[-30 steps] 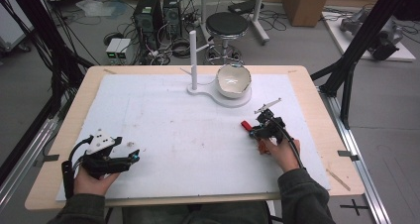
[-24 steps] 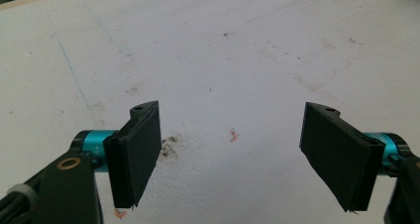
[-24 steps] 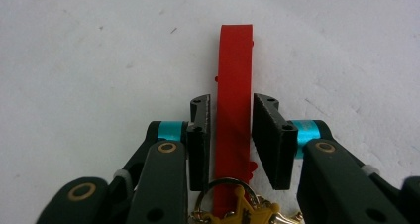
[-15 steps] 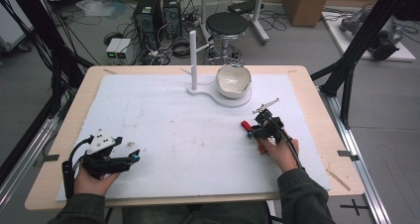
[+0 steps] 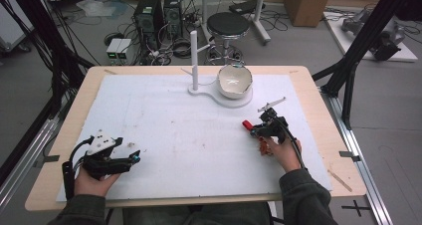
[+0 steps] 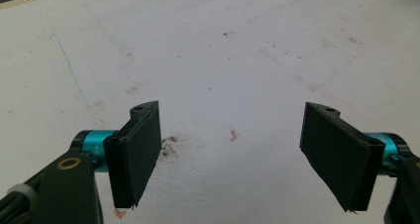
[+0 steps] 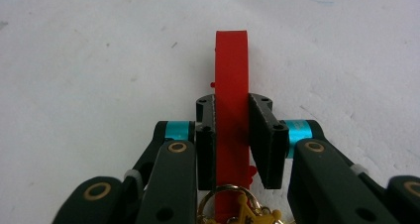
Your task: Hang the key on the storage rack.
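My right gripper [image 7: 232, 115] is shut on a flat red strap [image 7: 231, 75] that sticks out past the jaws, with a gold key ring and charm [image 7: 233, 211] hanging at its near end. In the high view that right gripper [image 5: 255, 129] rests right of the board's centre with the red strap [image 5: 246, 124] pointing left. My left gripper [image 5: 133, 158] lies at the near left of the white board [image 5: 174, 120]. Its jaws stand wide apart over bare board [image 6: 233, 85], the left gripper [image 6: 233, 157] holding nothing.
A white stand with an upright post [image 5: 194, 60] and a white bowl [image 5: 234, 79] on its base sits at the far middle of the board. A thin metal rod [image 5: 271, 104] lies just beyond the right gripper. The wooden table edge [image 5: 328, 130] frames the board.
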A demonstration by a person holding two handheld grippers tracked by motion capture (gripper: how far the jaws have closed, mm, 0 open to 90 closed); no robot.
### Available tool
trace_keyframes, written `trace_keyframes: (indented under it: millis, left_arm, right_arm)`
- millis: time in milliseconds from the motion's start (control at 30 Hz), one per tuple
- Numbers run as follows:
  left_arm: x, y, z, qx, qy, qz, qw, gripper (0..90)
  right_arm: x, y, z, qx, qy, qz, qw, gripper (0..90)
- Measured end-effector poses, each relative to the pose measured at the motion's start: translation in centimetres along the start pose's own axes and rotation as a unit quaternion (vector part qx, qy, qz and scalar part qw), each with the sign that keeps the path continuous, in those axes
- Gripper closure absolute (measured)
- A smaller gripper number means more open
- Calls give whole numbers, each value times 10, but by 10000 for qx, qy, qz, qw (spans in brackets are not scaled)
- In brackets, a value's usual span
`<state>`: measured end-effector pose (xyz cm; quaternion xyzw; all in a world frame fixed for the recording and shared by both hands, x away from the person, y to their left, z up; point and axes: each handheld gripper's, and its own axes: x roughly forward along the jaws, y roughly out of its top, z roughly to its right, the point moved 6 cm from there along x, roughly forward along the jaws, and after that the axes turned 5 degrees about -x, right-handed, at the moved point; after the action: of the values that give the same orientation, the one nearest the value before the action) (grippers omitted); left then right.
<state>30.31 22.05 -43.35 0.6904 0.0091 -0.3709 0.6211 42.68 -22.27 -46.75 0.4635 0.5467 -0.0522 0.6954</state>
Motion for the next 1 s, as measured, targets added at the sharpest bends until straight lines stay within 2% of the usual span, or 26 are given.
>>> trace_keyframes:
  millis: [200, 333, 467, 700, 867, 1000]
  left_arm:
    - [0, 0, 1, -22, -4, 13, 10000, 244]
    - [0, 0, 0, -36, 9, 9, 10000, 244]
    - [-1, 0, -1, -34, 14, 20, 10000, 245]
    - [-1, 0, -1, -36, 31, 28, 10000, 245]
    - [-1, 0, -1, -19, 37, 25, 10000, 245]
    - [-1, 0, -1, -32, 36, 35, 10000, 245]
  right_arm:
    - [-7, 2, -1, 118, 204, 242, 9994, 747]
    - [-13, 5, -1, 193, 427, 483, 9977, 747]
    - [-21, 7, -2, 287, 650, 762, 9946, 747]
    - [-42, 17, -9, 222, 871, 1146, 9893, 748]
    - [-48, 22, -14, 145, 976, 1249, 9873, 748]
    - [-54, 28, -17, 174, 1125, 1440, 9830, 748]
